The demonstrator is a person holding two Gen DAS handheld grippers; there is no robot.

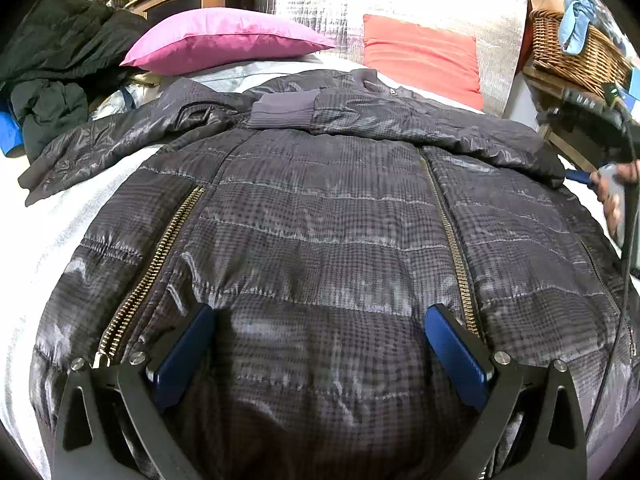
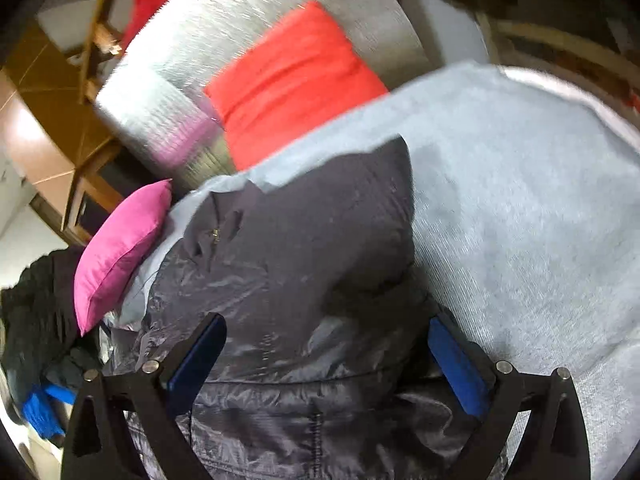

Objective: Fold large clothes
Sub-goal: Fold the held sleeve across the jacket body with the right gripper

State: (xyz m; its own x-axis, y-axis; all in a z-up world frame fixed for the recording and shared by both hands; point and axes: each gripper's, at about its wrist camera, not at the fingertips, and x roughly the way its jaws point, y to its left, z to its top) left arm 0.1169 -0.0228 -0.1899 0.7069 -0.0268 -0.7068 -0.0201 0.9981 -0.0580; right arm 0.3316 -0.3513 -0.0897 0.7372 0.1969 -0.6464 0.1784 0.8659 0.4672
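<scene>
A dark grey checked puffer jacket [image 1: 328, 216] lies spread on the white bed cover [image 1: 60, 216], collar toward the pillows. Its right sleeve is folded across the chest, the ribbed cuff [image 1: 280, 114] near the collar. My left gripper [image 1: 320, 320] is open, hovering just over the jacket's lower hem between the two brass zippers. My right gripper [image 2: 328, 340] is open over the jacket's shoulder and sleeve [image 2: 304, 264], jaws standing either side of the fabric. The right gripper's blue finger [image 1: 578, 176] also shows at the jacket's right shoulder in the left wrist view.
A magenta pillow [image 1: 224, 40] and a red pillow [image 1: 424, 56] lean at the head of the bed. A pile of dark clothes [image 1: 52, 68] sits at the far left. A wicker basket [image 1: 580, 48] stands on a side table at the right.
</scene>
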